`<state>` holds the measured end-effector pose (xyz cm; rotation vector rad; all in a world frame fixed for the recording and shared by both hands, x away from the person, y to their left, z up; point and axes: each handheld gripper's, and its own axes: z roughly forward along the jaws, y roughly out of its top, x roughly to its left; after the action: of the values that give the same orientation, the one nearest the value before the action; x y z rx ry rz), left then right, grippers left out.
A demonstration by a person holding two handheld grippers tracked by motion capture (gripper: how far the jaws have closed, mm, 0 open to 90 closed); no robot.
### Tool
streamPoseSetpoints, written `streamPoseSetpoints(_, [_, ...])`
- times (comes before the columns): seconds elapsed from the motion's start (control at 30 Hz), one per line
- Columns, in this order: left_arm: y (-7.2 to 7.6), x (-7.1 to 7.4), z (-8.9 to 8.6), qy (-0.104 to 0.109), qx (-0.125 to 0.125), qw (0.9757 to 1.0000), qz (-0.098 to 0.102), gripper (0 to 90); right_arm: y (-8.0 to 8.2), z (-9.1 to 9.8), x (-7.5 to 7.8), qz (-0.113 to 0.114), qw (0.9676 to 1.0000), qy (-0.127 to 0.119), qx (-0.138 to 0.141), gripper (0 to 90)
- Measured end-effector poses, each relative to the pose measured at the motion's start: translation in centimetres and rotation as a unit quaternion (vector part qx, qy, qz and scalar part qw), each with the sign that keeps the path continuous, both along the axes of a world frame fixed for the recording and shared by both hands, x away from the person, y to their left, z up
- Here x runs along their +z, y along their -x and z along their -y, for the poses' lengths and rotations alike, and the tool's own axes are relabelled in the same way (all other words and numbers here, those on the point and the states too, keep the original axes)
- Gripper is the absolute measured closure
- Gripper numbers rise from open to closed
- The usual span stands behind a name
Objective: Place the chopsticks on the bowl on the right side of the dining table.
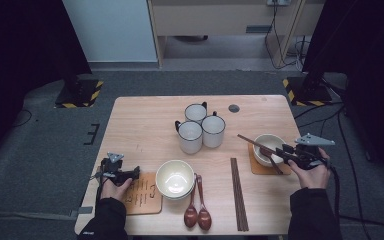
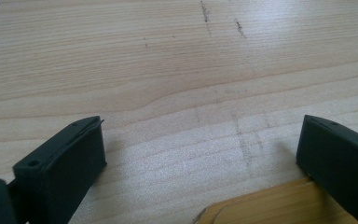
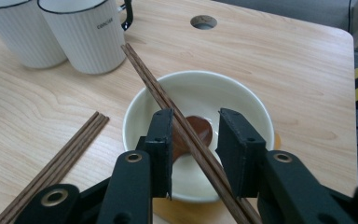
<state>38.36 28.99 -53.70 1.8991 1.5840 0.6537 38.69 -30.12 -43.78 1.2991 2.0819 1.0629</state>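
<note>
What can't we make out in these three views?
- Right gripper view: whether the pads press the chopsticks lying between the jaws; a gap shows at one pad.
- Same view: the spoon in the bowl, handle hidden behind a jaw and the chopsticks.
- Left gripper view: wooden coaster cut off by the bottom edge.
- High view: print on that coaster, too small.

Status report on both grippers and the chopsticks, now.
Left gripper open, idle over bare table. Right gripper open astride chopsticks, pads not pressing. Chopsticks lie across bowl holding spoon. Nothing obstructing.

mug | side print: "CONCUR", small, reading uncertain
</note>
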Motion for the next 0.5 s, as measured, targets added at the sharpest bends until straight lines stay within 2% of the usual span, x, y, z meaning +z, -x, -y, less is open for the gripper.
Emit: streamPoseSetpoints(0.5, [0.0, 0.0, 0.0, 0.000, 0.000, 1.0000, 0.000, 0.0, 2.1, 1.2, -1.5, -0.023, 0.9996, 0.005, -0.017, 72.9])
